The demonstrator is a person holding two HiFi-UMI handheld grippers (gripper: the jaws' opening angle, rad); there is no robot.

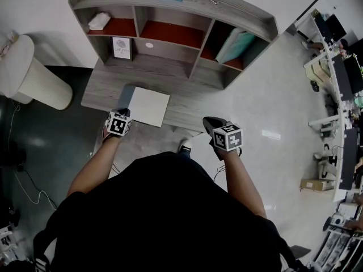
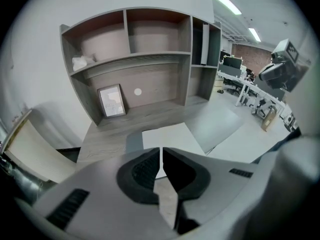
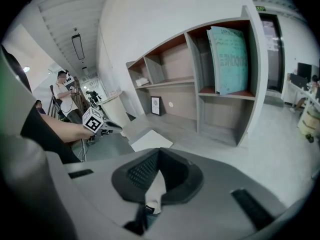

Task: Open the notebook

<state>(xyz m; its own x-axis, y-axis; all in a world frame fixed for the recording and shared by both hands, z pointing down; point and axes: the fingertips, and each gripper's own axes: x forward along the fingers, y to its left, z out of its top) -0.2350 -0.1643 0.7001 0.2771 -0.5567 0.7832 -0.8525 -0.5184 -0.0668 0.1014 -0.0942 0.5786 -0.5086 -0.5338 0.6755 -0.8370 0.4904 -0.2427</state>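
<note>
The notebook (image 1: 148, 107) lies flat on the grey wooden desk (image 1: 170, 75), showing a white face with a grey strip along its left side; it also appears in the left gripper view (image 2: 172, 136) and the right gripper view (image 3: 151, 140). My left gripper (image 1: 122, 114) hovers at the notebook's near-left corner, jaws shut and empty (image 2: 161, 151). My right gripper (image 1: 212, 124) hangs off the desk's front edge, to the right of the notebook. Its jaws meet at the tips with nothing between them (image 3: 159, 153).
A shelf unit (image 1: 181, 16) stands on the desk's back. It holds a small framed picture (image 1: 121, 48), a white crumpled item (image 1: 99, 20) and teal folders (image 1: 238, 44). A white cylindrical bin (image 1: 31, 72) stands left of the desk. Office desks (image 1: 340, 84) lie far right.
</note>
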